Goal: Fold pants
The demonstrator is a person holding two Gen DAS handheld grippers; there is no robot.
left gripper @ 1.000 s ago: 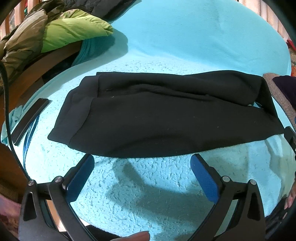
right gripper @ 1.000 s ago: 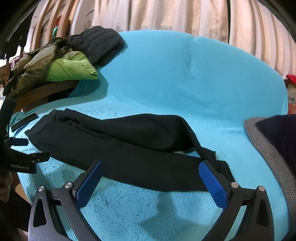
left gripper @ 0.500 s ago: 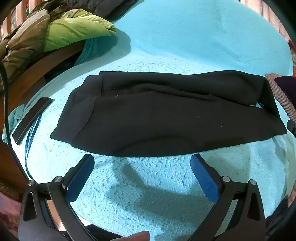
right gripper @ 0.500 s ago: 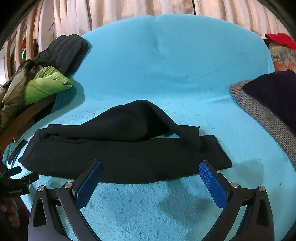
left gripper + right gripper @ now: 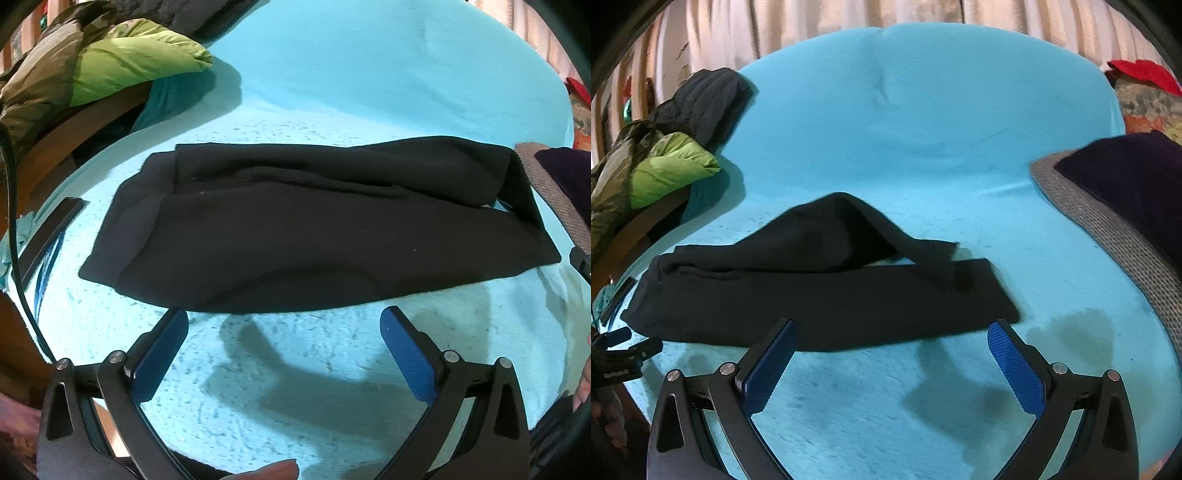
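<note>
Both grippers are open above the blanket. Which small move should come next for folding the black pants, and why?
Probably the right gripper should go to the far leg's cuff and pull it flat. The pants already lie folded lengthwise on the turquoise blanket, but that leg humps up and its cuff lies askew. The left gripper is open and holds nothing.

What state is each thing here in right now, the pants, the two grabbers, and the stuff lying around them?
black pants: lying flat on the turquoise blanket, legs laid together lengthwise, far leg bunched up, nothing holding them.
left gripper: open, fingers spread, empty, near the pants' front edge.
right gripper: open, empty, near the front edge.
green jacket: crumpled in a heap at the left.
dark cushion: resting at the right.
</note>
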